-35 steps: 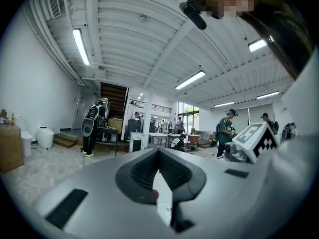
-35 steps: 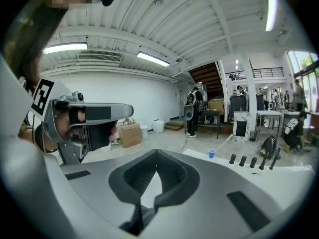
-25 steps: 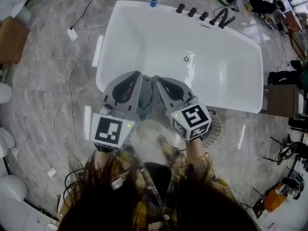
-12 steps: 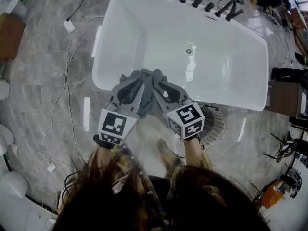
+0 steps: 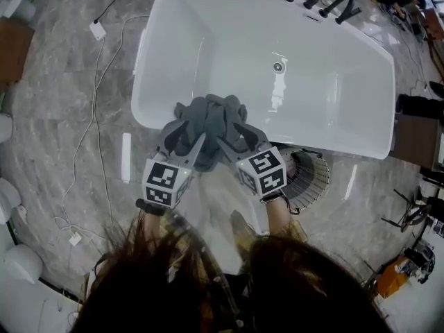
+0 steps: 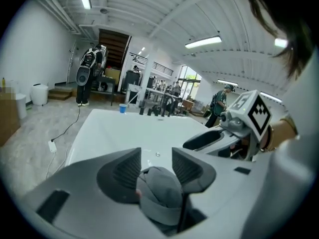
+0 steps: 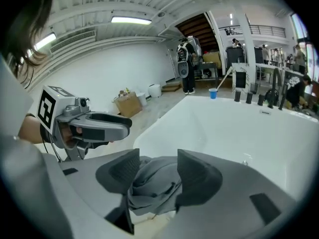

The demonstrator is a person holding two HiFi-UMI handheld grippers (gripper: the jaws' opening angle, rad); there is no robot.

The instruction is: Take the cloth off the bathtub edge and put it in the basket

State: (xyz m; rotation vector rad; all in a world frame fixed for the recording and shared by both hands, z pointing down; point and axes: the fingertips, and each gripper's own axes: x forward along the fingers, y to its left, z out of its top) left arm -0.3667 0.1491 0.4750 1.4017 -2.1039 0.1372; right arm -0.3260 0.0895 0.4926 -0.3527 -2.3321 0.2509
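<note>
**Both pairs of jaws apart around one grey cloth at the tub's near rim**

The jaws of the left gripper [image 6: 156,154] stand apart and have just been opening; a rounded lump of cloth sits low between them. The jaws of the right gripper [image 7: 158,156] also stand apart and have just been opening, with folds of the same cloth hanging loosely between them. Neither pair presses on the fabric.

Counted: two grippers, side by side and angled in toward each other, and one cloth [image 5: 211,116]. There is one white bathtub [image 5: 142,82] and one round ribbed basket [image 5: 313,175]. The basket stands on the floor just beside the tub's outer wall, partly hidden under the right gripper. On the far rim are one blue cup [image 7: 213,93], three black knobs [image 7: 248,97] and one black spout [image 5: 341,5]. One drain [image 5: 278,66] shows in the tub bottom.

The cloth is plain dark grey, soft and thick, and bunched into a crumpled heap of folds with no flat part showing. From the head view it sits over the bathtub's near rim, toward the left end, and reaches a little past the rim over the basin. Whether its weight rests on the rim I cannot tell.
</note>
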